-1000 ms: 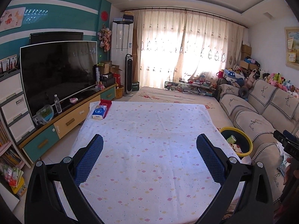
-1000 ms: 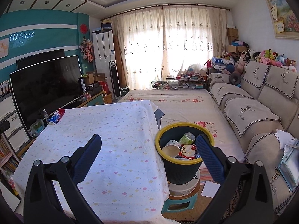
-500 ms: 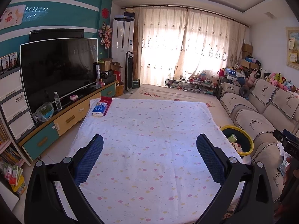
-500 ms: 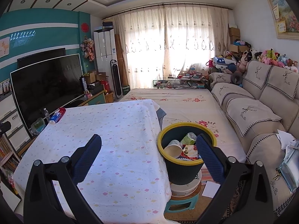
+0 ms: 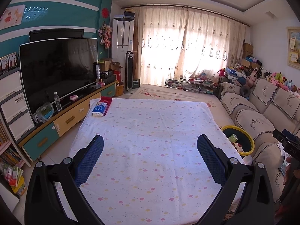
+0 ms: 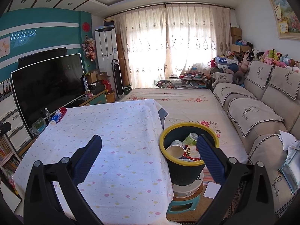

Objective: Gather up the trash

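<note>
A dark trash bin with a yellow rim [image 6: 189, 159] stands on a stool at the table's right side; it holds a paper cup [image 6: 175, 149], a green can [image 6: 190, 138] and wrappers. It also shows in the left wrist view [image 5: 239, 140]. My left gripper [image 5: 150, 155] is open and empty above the table with the flowered cloth [image 5: 150, 140]. My right gripper [image 6: 149, 153] is open and empty over the table's right edge, with its right finger in front of the bin.
A blue tissue pack [image 5: 99, 108] and a red box [image 5: 106, 100] lie at the table's far left corner. A TV cabinet [image 5: 61, 120] runs along the left. A sofa [image 6: 262, 112] runs along the right. White paper [image 6: 211, 189] lies on the floor by the stool.
Both grippers have tilted slightly, shifting the views a little. Both stay open and empty.
</note>
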### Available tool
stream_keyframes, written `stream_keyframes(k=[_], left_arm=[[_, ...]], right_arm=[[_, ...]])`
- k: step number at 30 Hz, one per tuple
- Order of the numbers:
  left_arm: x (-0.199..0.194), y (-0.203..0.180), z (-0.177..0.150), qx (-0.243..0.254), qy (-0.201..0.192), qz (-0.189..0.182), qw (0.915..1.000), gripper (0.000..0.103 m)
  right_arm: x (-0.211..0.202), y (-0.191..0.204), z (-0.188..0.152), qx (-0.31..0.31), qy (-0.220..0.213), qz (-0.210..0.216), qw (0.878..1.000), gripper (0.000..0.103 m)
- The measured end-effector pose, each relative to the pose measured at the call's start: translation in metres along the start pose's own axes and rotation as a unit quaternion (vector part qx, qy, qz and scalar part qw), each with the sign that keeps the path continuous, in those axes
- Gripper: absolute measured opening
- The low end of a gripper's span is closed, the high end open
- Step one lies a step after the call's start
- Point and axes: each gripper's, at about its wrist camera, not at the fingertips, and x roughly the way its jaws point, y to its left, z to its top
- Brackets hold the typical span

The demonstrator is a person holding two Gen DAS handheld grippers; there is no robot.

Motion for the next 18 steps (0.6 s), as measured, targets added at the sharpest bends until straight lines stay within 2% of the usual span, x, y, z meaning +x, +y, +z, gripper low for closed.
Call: stream_keyframes(k=[18], left_arm=[[0.0034, 0.0008, -0.0065, -0.004, 0.003, 0.001, 1.0, 0.098]], right_arm=[[0.0058, 0.0025, -0.0033, -0.001, 0.004, 0.003, 1.0, 0.096]])
